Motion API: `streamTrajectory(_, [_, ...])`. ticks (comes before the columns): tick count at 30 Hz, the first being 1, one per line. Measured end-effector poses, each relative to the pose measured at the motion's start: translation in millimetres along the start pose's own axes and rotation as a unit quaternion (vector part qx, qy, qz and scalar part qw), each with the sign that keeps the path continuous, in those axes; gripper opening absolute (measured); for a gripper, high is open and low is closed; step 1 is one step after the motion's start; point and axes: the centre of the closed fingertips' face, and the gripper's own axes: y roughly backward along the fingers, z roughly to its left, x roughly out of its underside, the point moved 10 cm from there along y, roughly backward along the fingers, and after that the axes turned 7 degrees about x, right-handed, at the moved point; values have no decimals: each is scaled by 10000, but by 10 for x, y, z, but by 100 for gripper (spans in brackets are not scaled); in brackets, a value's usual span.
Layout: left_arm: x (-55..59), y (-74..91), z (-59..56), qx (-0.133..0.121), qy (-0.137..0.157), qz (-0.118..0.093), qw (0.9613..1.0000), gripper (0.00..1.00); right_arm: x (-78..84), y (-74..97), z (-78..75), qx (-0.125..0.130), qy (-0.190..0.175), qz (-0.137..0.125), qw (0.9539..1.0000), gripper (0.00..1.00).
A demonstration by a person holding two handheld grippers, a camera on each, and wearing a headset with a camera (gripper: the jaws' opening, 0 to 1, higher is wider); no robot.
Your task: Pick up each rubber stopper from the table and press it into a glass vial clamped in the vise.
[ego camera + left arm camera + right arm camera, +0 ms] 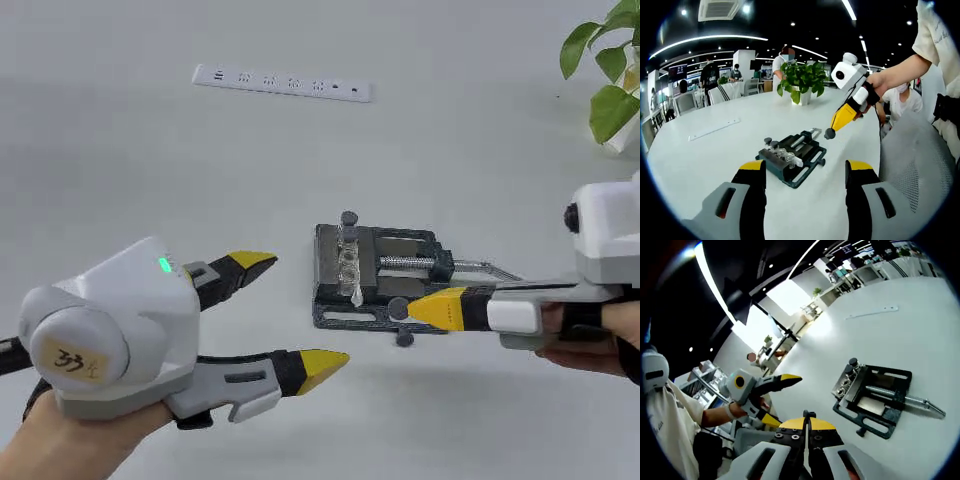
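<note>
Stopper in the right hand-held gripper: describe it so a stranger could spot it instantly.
Find the black vise in the middle of the table. The yellow-tipped right hand-held gripper reaches to its near edge, pinching a small dark round stopper at its tip. Unlike the stoppers seated on vials in the vise, this one is held in the air.

My left gripper [310, 307] and right gripper [412, 308] are white and grey, with black jaws tipped yellow; a green light glows on the left. The stopper [398, 309] is dark grey, the vise [328, 262] black, its vials [350, 262] apparently clear. The worktop [150, 160] is pale grey, the power strip [281, 82] white, the plant [605, 60] green.
</note>
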Motion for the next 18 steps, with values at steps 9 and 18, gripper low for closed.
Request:
streamTrajectory(9, [-310,-85,-88,402,-554,-391,9969,37,-88,79,248,-850,-1239,-245,9883,0])
streamTrajectory(18, [-471,-133,-144,777,-491,-786,9927,12,-73,81,301,-1234,-2186,-267,9676,0])
